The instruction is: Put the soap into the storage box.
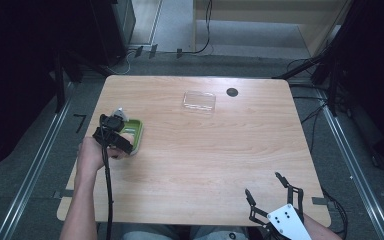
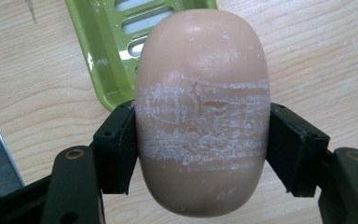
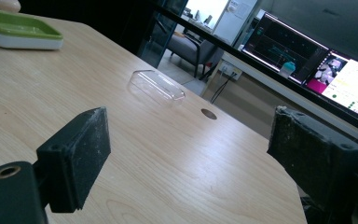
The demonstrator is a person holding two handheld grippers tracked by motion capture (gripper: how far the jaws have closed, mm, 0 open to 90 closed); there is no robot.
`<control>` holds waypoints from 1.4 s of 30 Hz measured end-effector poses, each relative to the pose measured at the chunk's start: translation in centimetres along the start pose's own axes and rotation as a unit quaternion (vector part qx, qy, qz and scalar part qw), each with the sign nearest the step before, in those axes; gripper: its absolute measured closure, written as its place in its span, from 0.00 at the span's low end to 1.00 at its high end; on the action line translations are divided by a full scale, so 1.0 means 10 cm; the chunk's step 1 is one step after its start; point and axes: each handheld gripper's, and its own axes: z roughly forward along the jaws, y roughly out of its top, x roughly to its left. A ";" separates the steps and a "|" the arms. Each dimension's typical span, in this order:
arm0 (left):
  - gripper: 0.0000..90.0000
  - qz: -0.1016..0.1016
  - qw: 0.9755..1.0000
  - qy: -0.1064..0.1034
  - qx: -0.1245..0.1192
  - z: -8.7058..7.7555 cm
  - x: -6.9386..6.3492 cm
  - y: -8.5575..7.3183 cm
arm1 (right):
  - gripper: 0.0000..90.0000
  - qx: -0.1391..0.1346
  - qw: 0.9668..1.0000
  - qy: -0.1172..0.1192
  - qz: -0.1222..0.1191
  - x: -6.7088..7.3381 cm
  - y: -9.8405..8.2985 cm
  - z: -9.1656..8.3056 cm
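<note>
A tan oval bar of soap (image 2: 201, 116), scuffed white across its middle, is held between the two black jaws of my left gripper (image 2: 200, 144), which is shut on it. It hangs over the near end of a green soap dish (image 2: 107, 56) with slots in its floor. In the high view the left gripper (image 1: 114, 131) is at the table's left side, over the green dish (image 1: 135, 132). My right gripper (image 1: 266, 189) stands open near the front right edge, nothing between its jaws. The right gripper view shows the dish (image 3: 18, 29) far left.
A clear plastic lid (image 1: 199, 101) lies at the back middle of the wooden table (image 1: 205, 155), with a round dark hole (image 1: 232, 92) just right of it. Monitors (image 3: 307, 60) stand beyond the table's far edge in the right gripper view.
</note>
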 end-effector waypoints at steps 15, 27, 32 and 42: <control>0.37 -0.011 1.000 0.001 -0.008 0.02 0.10 0.10 | 0.15 0.002 1.000 -0.002 0.000 0.00 0.00 -0.02; 0.37 -0.024 1.000 -0.003 -0.013 0.12 0.19 0.23 | 0.15 0.005 1.000 -0.005 0.001 -0.01 -0.01 -0.03; 0.37 -0.025 1.000 -0.001 -0.016 0.14 0.19 0.29 | 0.15 0.006 1.000 -0.009 0.002 -0.02 -0.02 -0.05; 0.37 -0.038 0.999 0.008 -0.018 0.26 0.21 0.40 | 0.15 0.010 1.000 -0.017 0.003 -0.04 -0.04 -0.09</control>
